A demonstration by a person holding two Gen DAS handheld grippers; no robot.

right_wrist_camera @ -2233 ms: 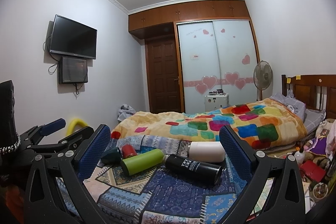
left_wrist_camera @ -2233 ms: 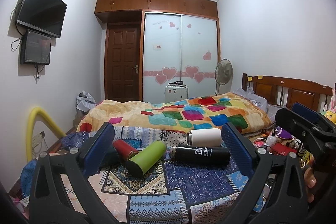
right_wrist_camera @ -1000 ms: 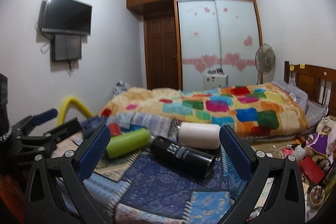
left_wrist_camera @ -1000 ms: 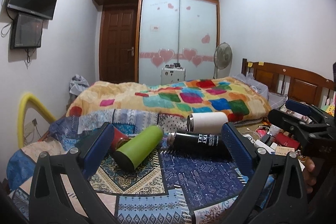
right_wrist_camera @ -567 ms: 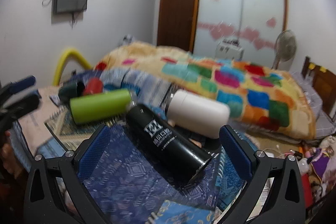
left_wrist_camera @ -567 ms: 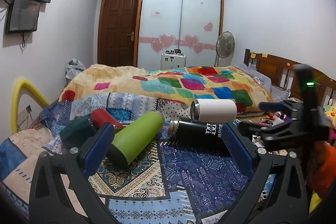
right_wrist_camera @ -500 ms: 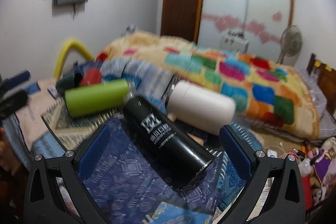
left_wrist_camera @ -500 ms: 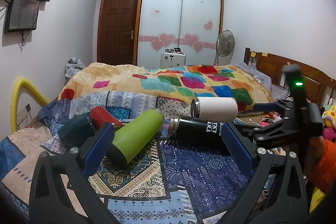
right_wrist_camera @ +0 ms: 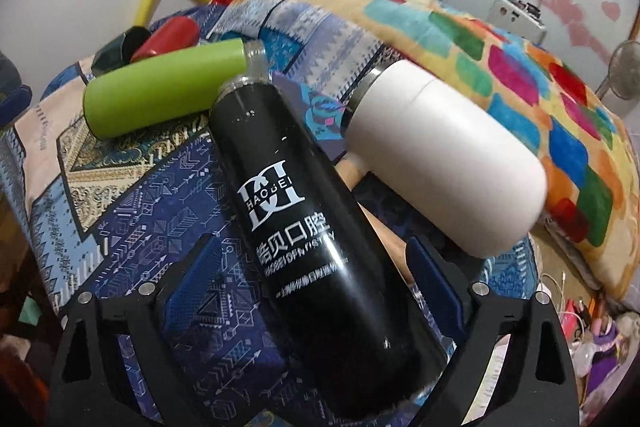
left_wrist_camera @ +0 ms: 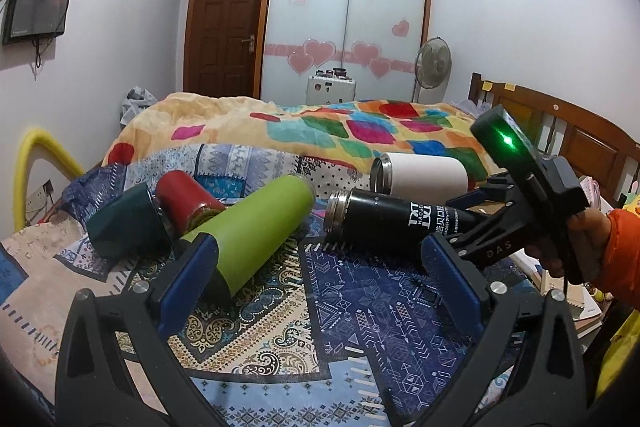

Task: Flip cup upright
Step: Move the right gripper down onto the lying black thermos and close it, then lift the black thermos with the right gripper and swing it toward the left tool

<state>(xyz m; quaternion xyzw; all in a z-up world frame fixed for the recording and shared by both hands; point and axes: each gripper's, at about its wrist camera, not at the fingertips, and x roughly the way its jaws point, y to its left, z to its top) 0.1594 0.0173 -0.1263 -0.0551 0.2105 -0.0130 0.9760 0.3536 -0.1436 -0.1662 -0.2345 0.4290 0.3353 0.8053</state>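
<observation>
Several cups lie on their sides on a patterned cloth [left_wrist_camera: 360, 311]. A black flask [right_wrist_camera: 304, 227] with white lettering lies between the open fingers of my right gripper [right_wrist_camera: 312, 267]; its base end is nearest the camera and the pads stand apart from it. In the left wrist view the same black flask [left_wrist_camera: 384, 223] has my right gripper [left_wrist_camera: 472, 223] around its base. A green flask [left_wrist_camera: 260, 227] lies by my open left gripper [left_wrist_camera: 320, 271], touching its left finger [left_wrist_camera: 188, 279]. A white cup [left_wrist_camera: 420, 177], a red cup [left_wrist_camera: 186, 205] and a dark green cup [left_wrist_camera: 124, 223] also lie down.
A bed with a colourful quilt [left_wrist_camera: 320, 123] lies behind the cups. A wooden headboard [left_wrist_camera: 560, 131] is at the right. A yellow foam tube [left_wrist_camera: 36, 155] curves at the left wall. Clutter [right_wrist_camera: 592, 327] lies on the floor at the right.
My right gripper has moved down and forward until the black flask's base end lies between its open fingers. My left gripper has closed in on the green flask.
</observation>
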